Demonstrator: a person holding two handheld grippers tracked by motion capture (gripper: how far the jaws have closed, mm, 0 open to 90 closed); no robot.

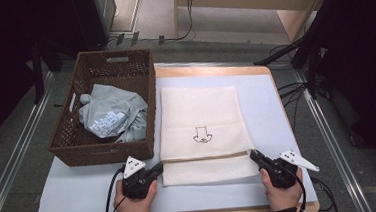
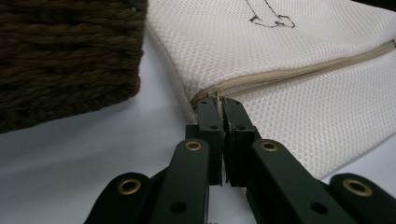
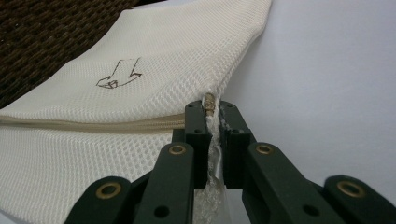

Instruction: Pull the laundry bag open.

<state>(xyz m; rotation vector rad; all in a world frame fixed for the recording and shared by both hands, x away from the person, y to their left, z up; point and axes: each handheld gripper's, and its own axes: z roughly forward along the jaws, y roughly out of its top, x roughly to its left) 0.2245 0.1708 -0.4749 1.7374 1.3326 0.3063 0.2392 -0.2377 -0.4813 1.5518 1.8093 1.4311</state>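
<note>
A cream mesh laundry bag (image 1: 202,130) lies flat on the worktop (image 1: 276,105), zipped; the left gripper (image 1: 156,169) and right gripper (image 1: 254,156) each pinch a zipper end. Beside it, a wicker basket (image 1: 78,143) holds crumpled grey clothing (image 1: 111,116).

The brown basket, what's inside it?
Inside the woven brown basket lies a crumpled grey garment with white lettering. The garment covers part of the basket's bottom, so anything under it is hidden. The near wall hides the near inside edge too.
</note>
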